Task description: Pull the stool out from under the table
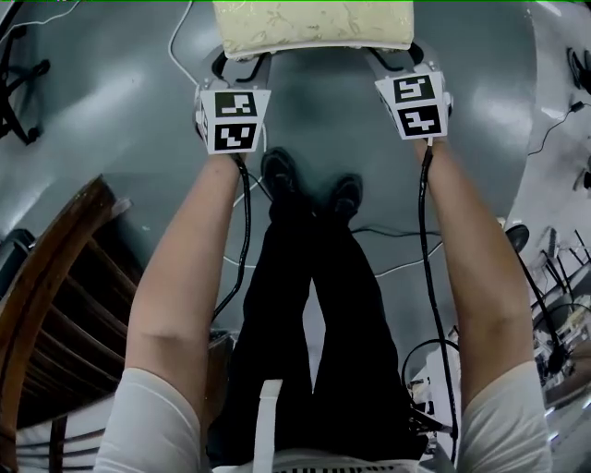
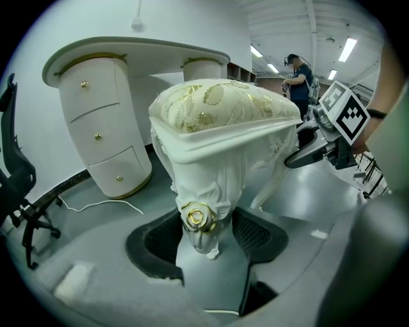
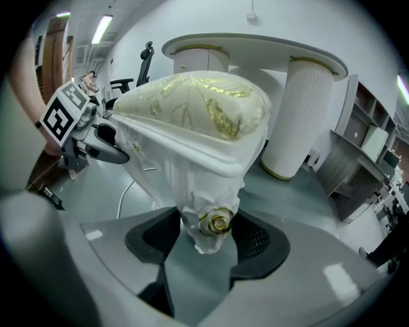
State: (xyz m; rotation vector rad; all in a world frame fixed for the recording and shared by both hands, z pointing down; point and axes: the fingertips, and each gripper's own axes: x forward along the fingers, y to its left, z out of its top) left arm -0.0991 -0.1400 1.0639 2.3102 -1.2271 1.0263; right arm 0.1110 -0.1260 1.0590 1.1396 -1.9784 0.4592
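The white stool (image 1: 314,26) with a cream and gold cushion stands on the grey floor at the top of the head view. My left gripper (image 1: 242,63) is shut on its near left corner and my right gripper (image 1: 392,60) on its near right corner. In the left gripper view the stool's (image 2: 223,115) corner leg with a gold rose sits between the pads of the left gripper (image 2: 203,233); the right gripper (image 2: 326,137) shows beyond. The right gripper (image 3: 208,233) clasps the stool (image 3: 198,108) the same way. The white table (image 2: 134,51) (image 3: 255,48) stands behind the stool.
A brown wooden chair (image 1: 55,305) is close at my left. A black office chair (image 2: 16,185) stands left of the table. Cables (image 1: 180,46) trail over the floor. A cluttered desk (image 1: 563,305) lines the right side. A person (image 2: 297,73) stands far back.
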